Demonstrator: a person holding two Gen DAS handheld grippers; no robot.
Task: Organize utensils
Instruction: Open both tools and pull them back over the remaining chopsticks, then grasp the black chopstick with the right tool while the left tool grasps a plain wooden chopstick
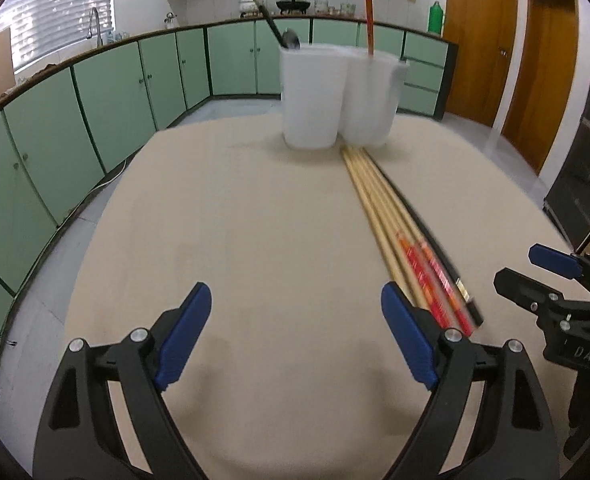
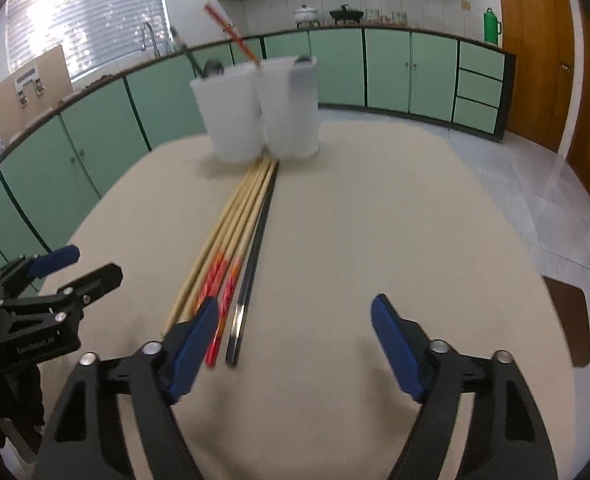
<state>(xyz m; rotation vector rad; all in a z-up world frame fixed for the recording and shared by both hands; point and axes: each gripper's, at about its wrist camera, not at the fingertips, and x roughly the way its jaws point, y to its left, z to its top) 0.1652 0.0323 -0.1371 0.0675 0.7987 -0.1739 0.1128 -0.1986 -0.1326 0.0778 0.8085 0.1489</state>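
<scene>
Several chopsticks [image 1: 391, 224] lie side by side on the beige table [image 1: 235, 220], wooden ones with red ends and a dark one [image 2: 253, 252]; they also show in the right wrist view [image 2: 231, 236]. Two white cups [image 1: 337, 98] stand at the far end; the left cup holds a dark spoon [image 1: 273, 20], the right a red-ended chopstick [image 1: 369, 16]. My left gripper [image 1: 295, 332] is open and empty, just left of the chopsticks. My right gripper [image 2: 295, 344] is open and empty, just right of their near ends.
Green cabinets [image 1: 95, 100] with a counter run around behind the table. Wooden doors [image 1: 535, 60] are at the right. A brown chair seat [image 2: 567, 316] sits by the table's right edge. The cups also show in the right wrist view [image 2: 259, 112].
</scene>
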